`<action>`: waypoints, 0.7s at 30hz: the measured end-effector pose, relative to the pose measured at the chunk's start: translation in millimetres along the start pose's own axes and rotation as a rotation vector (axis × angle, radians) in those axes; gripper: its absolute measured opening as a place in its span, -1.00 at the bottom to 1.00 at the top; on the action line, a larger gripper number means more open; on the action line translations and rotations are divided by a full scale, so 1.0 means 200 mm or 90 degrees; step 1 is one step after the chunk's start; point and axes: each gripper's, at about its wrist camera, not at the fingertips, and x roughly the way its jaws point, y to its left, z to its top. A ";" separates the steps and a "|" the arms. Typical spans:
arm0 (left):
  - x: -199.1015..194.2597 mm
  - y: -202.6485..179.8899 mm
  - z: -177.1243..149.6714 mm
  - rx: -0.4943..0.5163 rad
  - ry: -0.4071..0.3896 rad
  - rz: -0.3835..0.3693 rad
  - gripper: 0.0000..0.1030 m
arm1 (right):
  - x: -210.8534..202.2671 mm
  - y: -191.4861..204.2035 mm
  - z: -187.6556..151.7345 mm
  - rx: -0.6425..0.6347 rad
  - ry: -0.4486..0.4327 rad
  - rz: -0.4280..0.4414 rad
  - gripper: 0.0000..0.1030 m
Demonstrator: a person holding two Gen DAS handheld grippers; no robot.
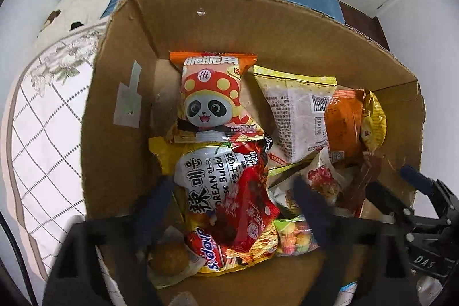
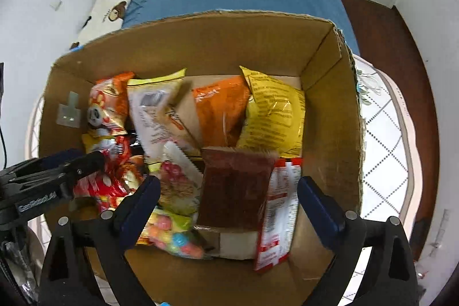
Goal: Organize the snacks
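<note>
Both your grippers, left gripper (image 1: 235,208) and right gripper (image 2: 229,202), hang open and empty over the cardboard box (image 2: 258,33); the snack packets (image 2: 235,185) lie piled on its floor.

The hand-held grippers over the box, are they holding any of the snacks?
No. Both the left hand-held gripper and the right hand-held gripper are open above the cardboard box, and the snack packets lie loose inside.

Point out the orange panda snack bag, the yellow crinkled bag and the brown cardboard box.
Orange panda snack bag (image 1: 210,102), left wrist view, on the panda's face.
Yellow crinkled bag (image 2: 274,111), right wrist view, on its printed middle.
Brown cardboard box (image 2: 200,42), right wrist view, on its far inner wall.
</note>
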 end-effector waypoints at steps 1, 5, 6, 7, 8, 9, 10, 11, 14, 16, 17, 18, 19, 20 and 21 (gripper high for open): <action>0.00 0.00 0.00 0.000 -0.004 -0.002 0.80 | 0.00 0.00 0.00 -0.001 0.000 -0.003 0.90; 0.00 -0.03 -0.01 0.011 -0.011 0.009 0.86 | 0.00 -0.02 -0.03 -0.003 -0.002 -0.021 0.91; -0.01 -0.04 -0.02 0.012 -0.014 0.008 0.86 | 0.00 -0.03 -0.04 -0.001 -0.006 -0.023 0.91; -0.02 -0.04 -0.03 0.013 -0.020 0.009 0.86 | -0.01 -0.04 -0.05 0.001 -0.009 -0.023 0.91; -0.03 -0.05 -0.04 0.015 -0.025 0.013 0.86 | -0.02 -0.04 -0.06 0.002 -0.013 -0.022 0.91; -0.06 -0.06 -0.06 0.019 -0.031 0.019 0.86 | -0.03 -0.04 -0.07 0.002 -0.018 -0.023 0.91; -0.07 -0.07 -0.08 0.022 -0.039 0.026 0.86 | -0.04 -0.04 -0.08 0.001 -0.022 -0.024 0.91; -0.09 -0.09 -0.10 0.026 -0.049 0.034 0.86 | -0.06 -0.04 -0.09 0.001 -0.027 -0.024 0.91; -0.16 -0.11 -0.16 0.031 -0.103 0.060 0.86 | -0.11 -0.05 -0.14 0.006 -0.042 -0.022 0.91; -0.20 -0.13 -0.22 0.031 -0.123 0.065 0.86 | -0.15 -0.05 -0.18 0.007 -0.058 -0.023 0.91; -0.23 -0.14 -0.26 0.031 -0.134 0.068 0.86 | -0.18 -0.05 -0.19 0.007 -0.066 -0.024 0.91; -0.25 -0.14 -0.29 0.031 -0.142 0.067 0.86 | -0.20 -0.04 -0.21 0.006 -0.072 -0.025 0.91; -0.27 -0.15 -0.31 0.031 -0.148 0.066 0.86 | -0.22 -0.04 -0.23 0.006 -0.080 -0.025 0.91; -0.30 -0.15 -0.35 0.031 -0.157 0.065 0.86 | -0.26 -0.04 -0.26 0.004 -0.090 -0.027 0.91; -0.32 -0.15 -0.36 0.030 -0.163 0.063 0.86 | -0.28 -0.03 -0.27 0.002 -0.096 -0.028 0.91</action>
